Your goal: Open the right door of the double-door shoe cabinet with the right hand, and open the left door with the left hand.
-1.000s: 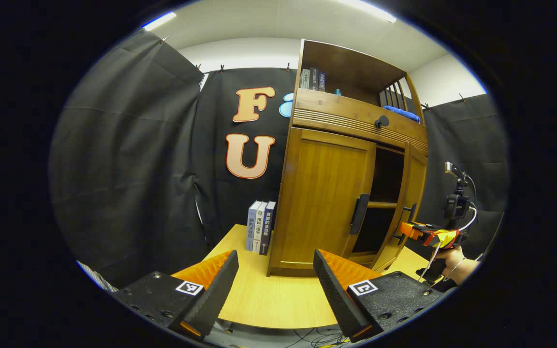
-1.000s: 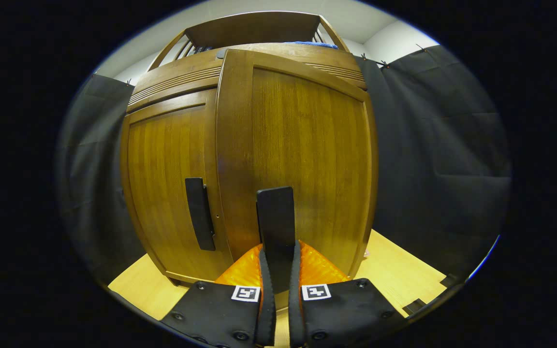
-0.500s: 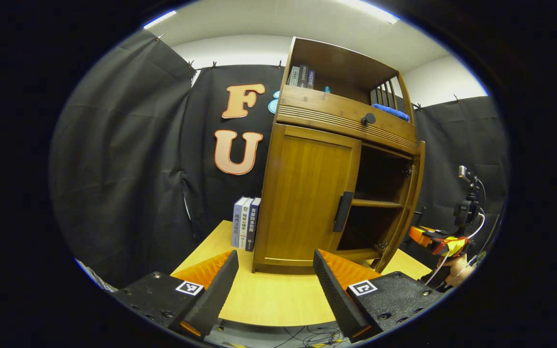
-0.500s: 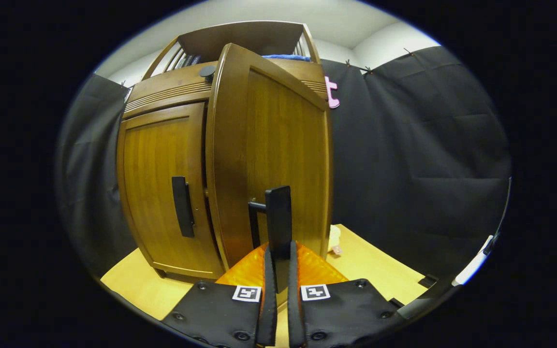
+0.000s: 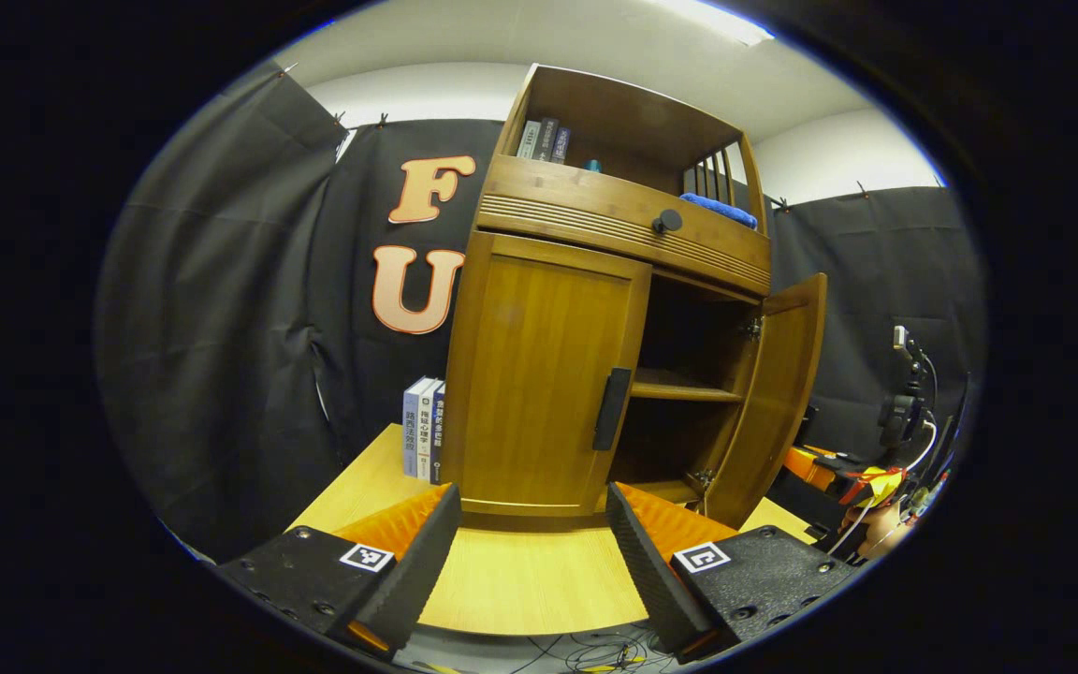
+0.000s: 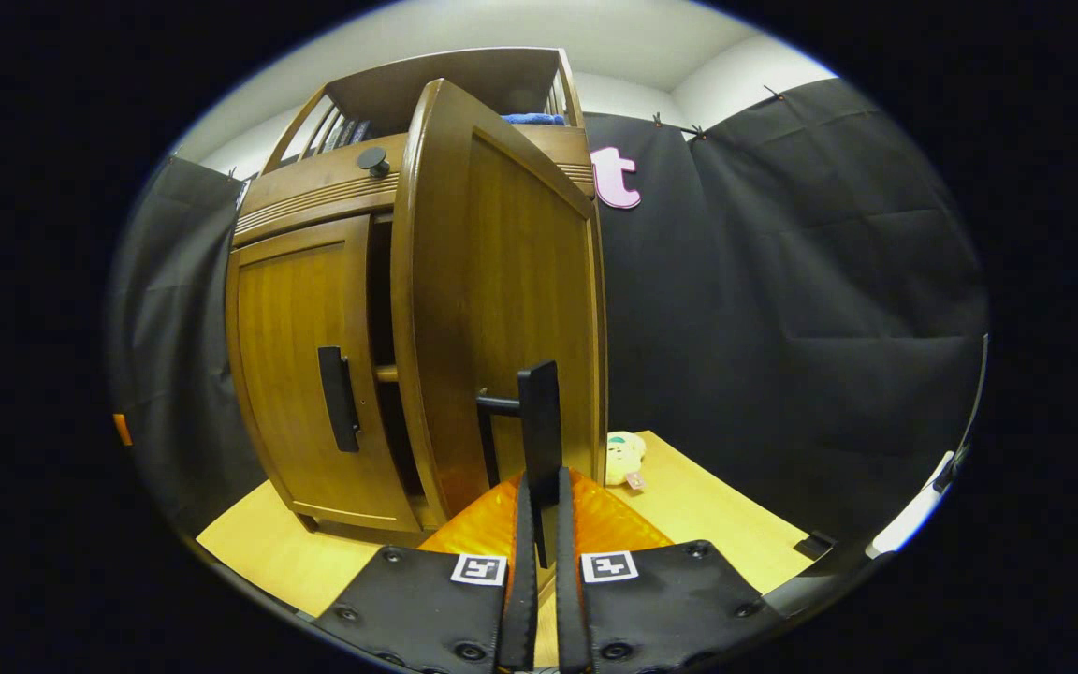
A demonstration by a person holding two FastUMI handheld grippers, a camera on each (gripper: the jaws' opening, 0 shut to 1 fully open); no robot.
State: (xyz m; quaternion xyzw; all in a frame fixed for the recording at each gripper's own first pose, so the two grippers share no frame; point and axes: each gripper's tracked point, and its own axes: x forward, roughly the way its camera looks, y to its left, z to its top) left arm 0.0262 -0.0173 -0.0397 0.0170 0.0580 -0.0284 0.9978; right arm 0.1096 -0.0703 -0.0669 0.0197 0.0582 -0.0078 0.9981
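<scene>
Swinging wider than a moment ago, the right door [image 5: 776,393] of the shoe cabinet [image 5: 595,309] now stands well out from the front, so the dark inside and a shelf [image 5: 684,391] show in the left gripper view. From the right gripper view the same door [image 6: 502,300] is seen almost edge-on, pulled further round than before. The cabinet sits on the counter [image 5: 520,580], at the back against the black cloth wall. Its left door [image 5: 544,374] is shut flat, with its dark handle [image 5: 612,409] untouched.

The right claw [image 6: 540,524] is pressed together on the right door's handle [image 6: 539,421], one finger on each side of the upright bar, gripping near its lower end. In the left gripper view this claw [image 5: 824,465] shows low at the right, just beyond the open door's outer face.

The left claw [image 5: 530,524] is spread wide and holds nothing; it hovers over the near part of the counter, well apart from the cabinet, aimed roughly at the left door's lower edge.

Some books [image 5: 423,427] stand upright on the counter beside the cabinet's left side. A small soft toy [image 6: 623,454] lies on the counter behind the open right door.
</scene>
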